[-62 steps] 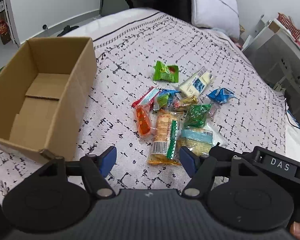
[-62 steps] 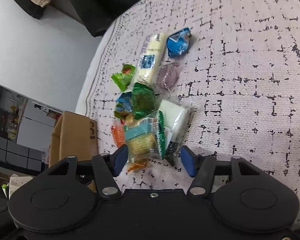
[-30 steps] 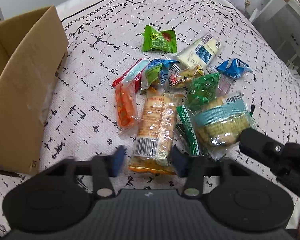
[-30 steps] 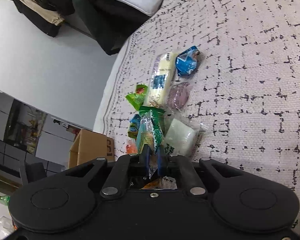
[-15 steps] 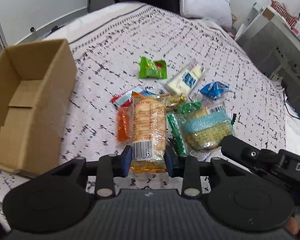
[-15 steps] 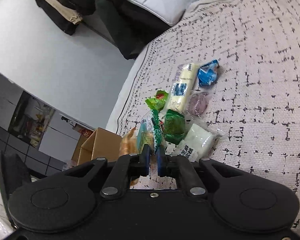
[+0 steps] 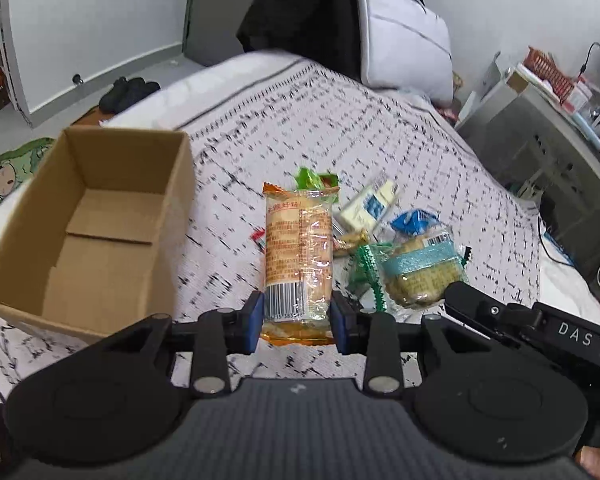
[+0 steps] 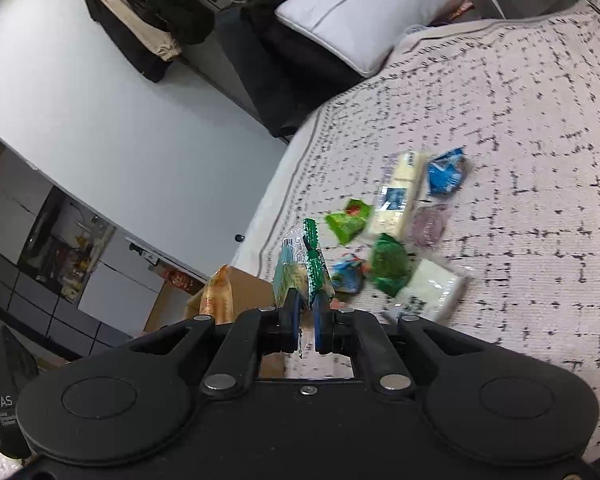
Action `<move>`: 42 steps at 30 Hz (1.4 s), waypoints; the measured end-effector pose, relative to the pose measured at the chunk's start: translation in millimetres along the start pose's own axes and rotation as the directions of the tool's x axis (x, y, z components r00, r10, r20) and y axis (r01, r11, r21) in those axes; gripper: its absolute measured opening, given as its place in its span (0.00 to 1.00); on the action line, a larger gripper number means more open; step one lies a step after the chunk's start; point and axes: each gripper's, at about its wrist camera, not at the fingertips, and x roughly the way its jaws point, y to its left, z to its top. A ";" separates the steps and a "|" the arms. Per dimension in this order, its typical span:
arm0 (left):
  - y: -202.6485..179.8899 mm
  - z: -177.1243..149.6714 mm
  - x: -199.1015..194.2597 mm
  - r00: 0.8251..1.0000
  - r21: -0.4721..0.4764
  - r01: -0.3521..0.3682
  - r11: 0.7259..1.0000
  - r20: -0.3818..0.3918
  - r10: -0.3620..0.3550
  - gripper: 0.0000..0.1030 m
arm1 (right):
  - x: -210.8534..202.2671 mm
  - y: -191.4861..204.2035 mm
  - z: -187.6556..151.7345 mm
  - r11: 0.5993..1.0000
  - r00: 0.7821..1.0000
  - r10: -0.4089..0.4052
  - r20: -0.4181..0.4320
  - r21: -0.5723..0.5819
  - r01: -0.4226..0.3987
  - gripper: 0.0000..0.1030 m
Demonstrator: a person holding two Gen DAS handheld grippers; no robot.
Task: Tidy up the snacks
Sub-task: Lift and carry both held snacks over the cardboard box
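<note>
Bedspread (image 7: 340,128) below; orange cracker pack (image 7: 298,256) clamped between left tongs (image 7: 297,316).

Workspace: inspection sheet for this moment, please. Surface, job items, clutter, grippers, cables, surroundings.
Surface: bedspread, white with black dashes.
Job's things: cardboard box, open, nothing seen inside; loose snack pile on the bedspread.
Clutter: nothing seen among the snacks.
Grippers: left gripper shut on the orange cracker pack, lifted off the bedspread; right gripper shut on the teal-banded snack pack, also lifted.
Cables: black cable off the bed's right edge; another at the shelf.
Surroundings: pillow, dark clothing, shelf unit, shoes on the floor.
</note>
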 end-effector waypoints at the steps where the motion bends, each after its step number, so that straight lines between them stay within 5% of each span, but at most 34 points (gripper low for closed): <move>1: 3.2 1.6 -4.5 1.000 -0.003 -0.002 1.000 0.008 0.002 0.33 | 0.6 4.3 -0.2 1.000 1.000 0.001 -0.002 -0.005 -0.001 0.07; 24: 91.0 29.2 -80.0 0.987 -0.102 0.004 0.995 0.158 0.012 0.33 | 24.5 106.5 -21.7 0.993 0.999 0.028 -0.021 -0.116 -0.031 0.07; 42: 159.1 40.1 -92.6 0.985 -0.147 0.035 0.989 0.171 -0.009 0.33 | 57.5 154.8 -49.8 0.988 0.999 0.011 -0.038 -0.154 -0.017 0.07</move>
